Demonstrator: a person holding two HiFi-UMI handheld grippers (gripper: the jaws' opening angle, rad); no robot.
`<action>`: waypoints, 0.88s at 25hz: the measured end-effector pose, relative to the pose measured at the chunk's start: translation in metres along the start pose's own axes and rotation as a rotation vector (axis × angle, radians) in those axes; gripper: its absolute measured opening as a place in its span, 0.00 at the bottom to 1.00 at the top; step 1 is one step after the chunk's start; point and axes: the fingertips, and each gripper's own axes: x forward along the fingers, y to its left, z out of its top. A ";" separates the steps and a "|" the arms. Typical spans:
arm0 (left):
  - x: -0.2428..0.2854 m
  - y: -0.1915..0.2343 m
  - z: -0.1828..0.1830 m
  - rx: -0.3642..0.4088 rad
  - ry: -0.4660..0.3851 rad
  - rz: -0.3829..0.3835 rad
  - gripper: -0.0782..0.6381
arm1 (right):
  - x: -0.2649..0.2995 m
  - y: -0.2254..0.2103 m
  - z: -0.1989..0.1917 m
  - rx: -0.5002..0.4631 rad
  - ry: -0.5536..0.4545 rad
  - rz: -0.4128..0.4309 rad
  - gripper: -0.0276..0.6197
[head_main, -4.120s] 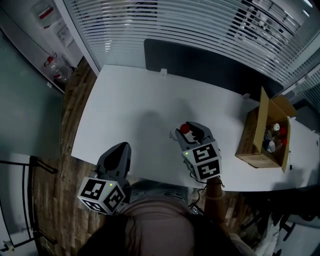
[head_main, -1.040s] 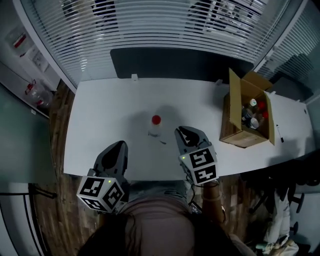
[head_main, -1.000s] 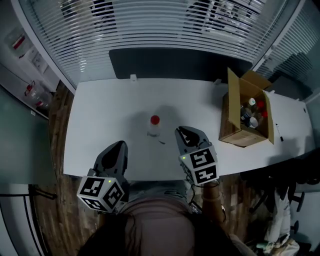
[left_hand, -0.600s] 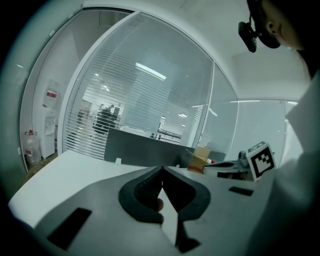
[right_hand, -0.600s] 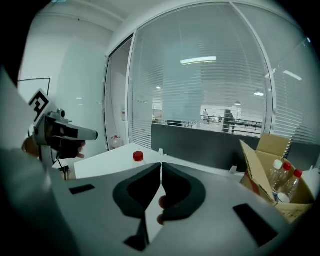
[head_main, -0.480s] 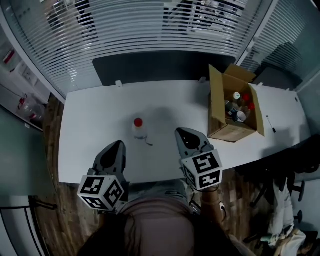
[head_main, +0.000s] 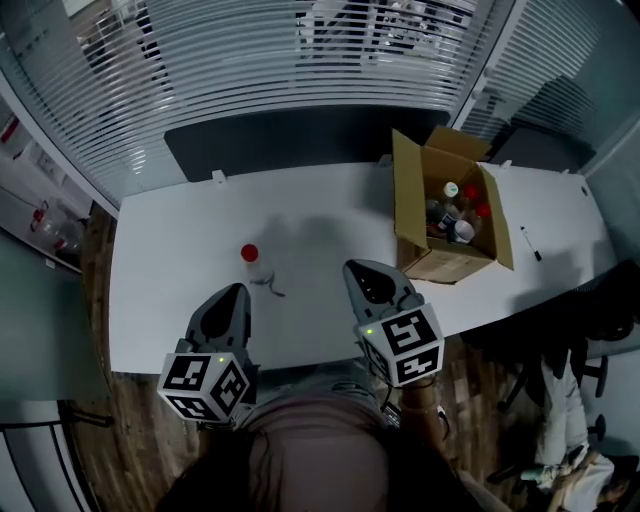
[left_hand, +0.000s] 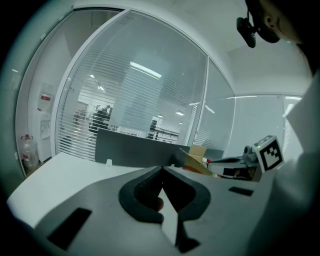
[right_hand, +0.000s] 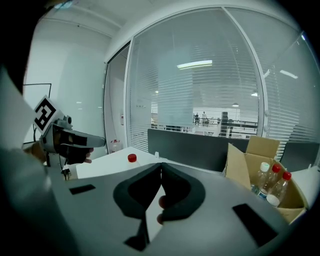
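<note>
A small clear bottle with a red cap (head_main: 250, 259) stands upright on the white table (head_main: 180, 240), apart from both grippers. Its red cap (right_hand: 132, 158) shows left of centre in the right gripper view. My left gripper (head_main: 238, 291) hovers at the table's near edge, just below the bottle, jaws shut and empty (left_hand: 161, 170). My right gripper (head_main: 361, 269) is to the bottle's right, jaws also shut with nothing between them (right_hand: 161, 165). An open cardboard box (head_main: 414, 212) holding several capped bottles (head_main: 452, 214) stands at the right.
A dark partition (head_main: 280, 135) runs along the table's far edge, with slatted glass walls behind. A pen (head_main: 529, 243) lies on the table right of the box. The box (right_hand: 252, 157) appears at the right in the right gripper view. Wood floor lies left of the table.
Four seconds ago the right gripper was around the red-capped bottle; now the bottle stands alone. In the last second the view has swung right, so bottle and box sit further left.
</note>
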 end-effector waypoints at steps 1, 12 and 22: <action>0.002 -0.003 0.000 0.000 0.000 -0.001 0.12 | -0.002 -0.003 -0.001 -0.003 0.001 0.002 0.08; 0.020 -0.037 -0.001 -0.016 0.011 -0.024 0.12 | -0.014 -0.020 -0.007 -0.006 0.027 0.045 0.08; 0.049 -0.069 -0.002 -0.016 0.033 -0.056 0.12 | -0.029 -0.051 -0.009 0.010 0.016 0.035 0.08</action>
